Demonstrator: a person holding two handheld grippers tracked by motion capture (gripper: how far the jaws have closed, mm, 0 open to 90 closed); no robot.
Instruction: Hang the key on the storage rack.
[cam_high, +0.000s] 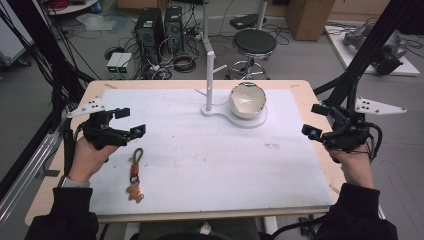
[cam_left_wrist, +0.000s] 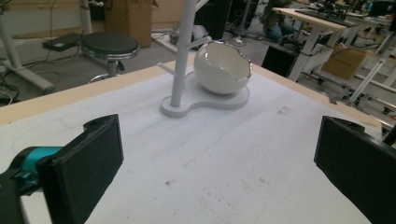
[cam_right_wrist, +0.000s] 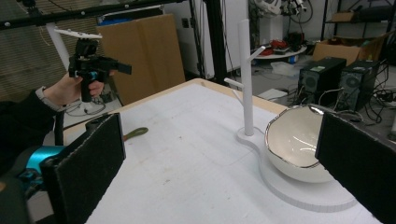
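A keychain (cam_high: 135, 173) with an olive loop, a red link and a gingerbread figure lies flat on the white mat (cam_high: 200, 160) at the near left. My left gripper (cam_high: 131, 121) hovers just behind it, open and holding nothing. A white branched stand (cam_high: 209, 82) rises at the back centre, and a white eggshell-shaped bowl (cam_high: 247, 100) with a gold rim sits on its base. My right gripper (cam_high: 312, 120) is open at the mat's right edge. In the left gripper view the wide-apart jaws frame the stand (cam_left_wrist: 182, 51) and bowl (cam_left_wrist: 222, 67). The right gripper view shows the bowl (cam_right_wrist: 294, 144), stand (cam_right_wrist: 246, 79), keychain loop (cam_right_wrist: 135, 133) and the left gripper (cam_right_wrist: 95, 70).
The wooden table edge (cam_high: 200, 216) borders the mat. Behind the table stand a black stool (cam_high: 254, 44), two computer towers (cam_high: 157, 27) and a cardboard box (cam_high: 310, 17). Black frame struts (cam_high: 367, 50) slant down at both sides near the grippers.
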